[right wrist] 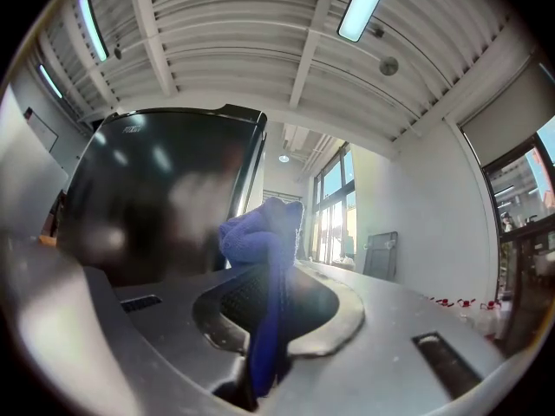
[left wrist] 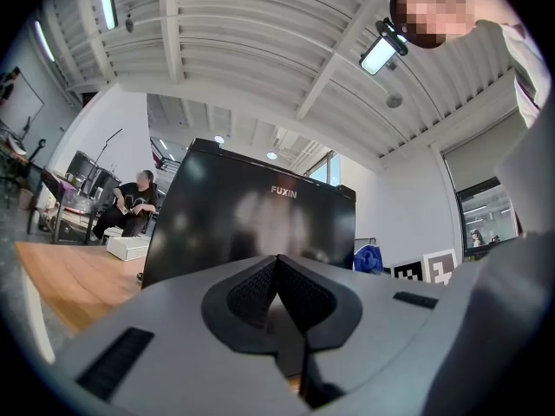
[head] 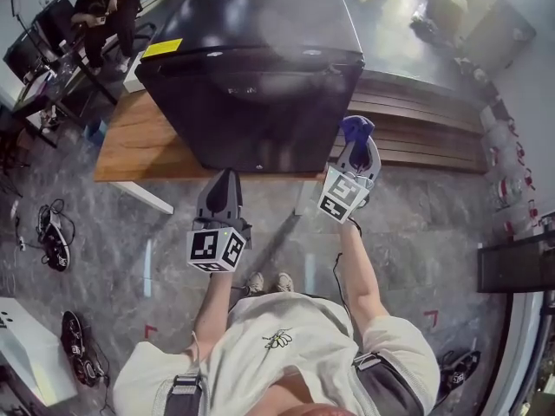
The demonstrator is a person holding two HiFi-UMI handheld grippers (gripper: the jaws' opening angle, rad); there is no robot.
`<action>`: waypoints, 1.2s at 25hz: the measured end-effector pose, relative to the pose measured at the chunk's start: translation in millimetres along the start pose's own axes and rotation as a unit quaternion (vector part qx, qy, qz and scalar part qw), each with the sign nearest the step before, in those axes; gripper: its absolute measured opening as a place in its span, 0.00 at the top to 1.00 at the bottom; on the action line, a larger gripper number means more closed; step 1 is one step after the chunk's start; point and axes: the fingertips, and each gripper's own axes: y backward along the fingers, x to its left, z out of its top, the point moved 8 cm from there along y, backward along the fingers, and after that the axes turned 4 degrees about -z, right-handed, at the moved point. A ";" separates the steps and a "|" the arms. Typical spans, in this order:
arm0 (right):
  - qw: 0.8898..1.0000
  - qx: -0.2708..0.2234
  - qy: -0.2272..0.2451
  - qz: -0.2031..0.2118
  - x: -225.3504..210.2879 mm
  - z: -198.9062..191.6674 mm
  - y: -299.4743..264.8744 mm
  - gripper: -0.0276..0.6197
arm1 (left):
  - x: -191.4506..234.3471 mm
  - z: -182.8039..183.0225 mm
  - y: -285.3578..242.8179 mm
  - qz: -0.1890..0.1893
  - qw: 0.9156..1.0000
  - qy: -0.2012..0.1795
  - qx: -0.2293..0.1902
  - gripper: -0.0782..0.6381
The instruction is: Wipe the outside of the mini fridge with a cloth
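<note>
The head view alone shows the whole layout: a glossy black mini fridge [head: 251, 68] stands at the upper centre of the frame on a low wooden platform [head: 139, 146], with a yellow label [head: 162, 48] on its top. Only the left gripper view shows the white lettering FUXIN on the fridge door.

The right gripper view shows what the head view barely does: the right gripper [right wrist: 264, 276] has its jaws clamped on a crumpled blue cloth [right wrist: 260, 232], which bunches above the tips beside the fridge's right front edge. The left gripper [left wrist: 277, 263] has its jaws pressed together with nothing between them.

In the head view both forearms reach forward. The left gripper sits at centre, below the door, and the right gripper is raised higher at centre right.

The floor is grey veined stone [head: 451, 232]. A seated person [head: 104, 7] is at the upper left, and a white beamed ceiling [right wrist: 260, 42] carries strip lights.
</note>
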 end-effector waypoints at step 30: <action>0.978 -0.008 -0.066 0.198 282.3 45.8 120.6 0.86 | 135.9 32.1 98.7 0.020 0.999 -0.029 -0.030 0.88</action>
